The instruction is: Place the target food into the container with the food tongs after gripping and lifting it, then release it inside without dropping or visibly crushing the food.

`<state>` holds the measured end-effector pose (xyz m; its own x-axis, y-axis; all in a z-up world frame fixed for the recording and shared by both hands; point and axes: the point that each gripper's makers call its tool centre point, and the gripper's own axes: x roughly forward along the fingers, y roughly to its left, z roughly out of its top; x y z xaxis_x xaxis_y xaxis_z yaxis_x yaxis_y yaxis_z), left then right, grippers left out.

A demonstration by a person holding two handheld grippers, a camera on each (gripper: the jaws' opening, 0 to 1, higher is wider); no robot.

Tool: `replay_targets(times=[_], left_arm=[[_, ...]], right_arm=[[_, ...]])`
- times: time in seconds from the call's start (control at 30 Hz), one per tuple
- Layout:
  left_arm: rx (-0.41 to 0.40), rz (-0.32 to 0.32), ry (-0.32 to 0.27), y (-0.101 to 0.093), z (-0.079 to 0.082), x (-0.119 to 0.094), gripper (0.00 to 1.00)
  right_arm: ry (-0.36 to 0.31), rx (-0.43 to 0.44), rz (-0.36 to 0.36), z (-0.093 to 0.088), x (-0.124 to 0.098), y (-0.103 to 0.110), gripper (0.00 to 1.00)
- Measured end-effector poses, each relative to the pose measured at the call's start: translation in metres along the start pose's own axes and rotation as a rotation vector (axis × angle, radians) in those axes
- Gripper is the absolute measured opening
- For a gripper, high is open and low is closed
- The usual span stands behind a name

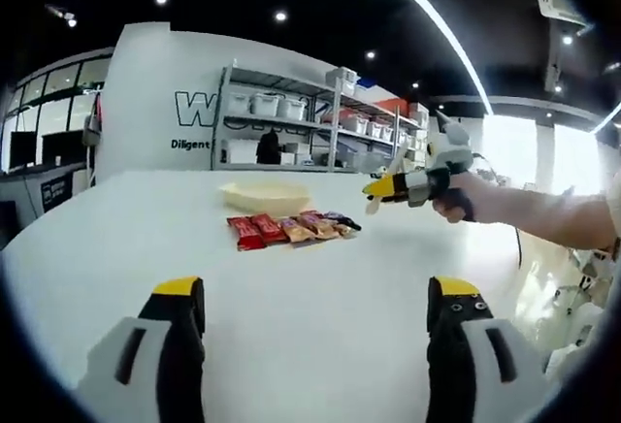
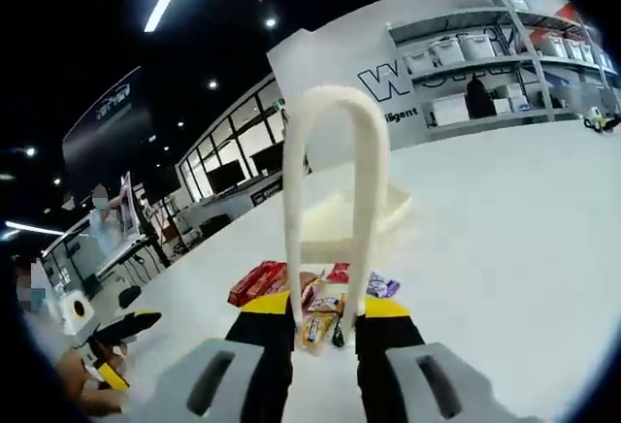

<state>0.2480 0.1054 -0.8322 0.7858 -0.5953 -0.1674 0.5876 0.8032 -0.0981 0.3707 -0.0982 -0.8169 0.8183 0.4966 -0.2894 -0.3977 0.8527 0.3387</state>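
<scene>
Through the right gripper view I see my right gripper (image 2: 325, 331) closed on the food tongs (image 2: 330, 200), one cream arm against each yellow-tipped jaw, the looped end rising upright away from the camera. Beyond the jaws a row of wrapped snack bars (image 2: 306, 292) lies on the white table (image 2: 505, 239), red packets at one end, a purple one at the other. Just past the row, nearer the table's far edge, sits the shallow cream container (image 2: 335, 211), partly hidden behind the tongs. Low at the view's left, the left gripper (image 2: 121, 328) shows its yellow tips, off the table's near edge.
</scene>
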Motion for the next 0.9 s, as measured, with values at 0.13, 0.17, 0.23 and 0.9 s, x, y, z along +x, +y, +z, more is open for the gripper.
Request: replay_targets(times=[0.13, 0.17, 0.23, 0.9], left_arm=[[0.005, 0.011, 0.014, 0.001, -0.001, 0.000, 0.94], [0.011, 0.015, 0.026, 0.001, -0.002, 0.000, 0.94], [0.018, 0.021, 0.038, 0.001, -0.003, 0.000, 0.95], [0.034, 0.051, 0.129, 0.002, -0.004, -0.009, 0.98]], right_arm=[[-0.009, -0.002, -0.023, 0.003, 0.006, -0.007, 0.17], [-0.006, -0.001, -0.026, 0.003, 0.007, -0.007, 0.18], [-0.005, -0.002, -0.028, 0.003, 0.011, -0.008, 0.18], [0.032, -0.052, -0.087, -0.003, 0.032, -0.014, 0.18]])
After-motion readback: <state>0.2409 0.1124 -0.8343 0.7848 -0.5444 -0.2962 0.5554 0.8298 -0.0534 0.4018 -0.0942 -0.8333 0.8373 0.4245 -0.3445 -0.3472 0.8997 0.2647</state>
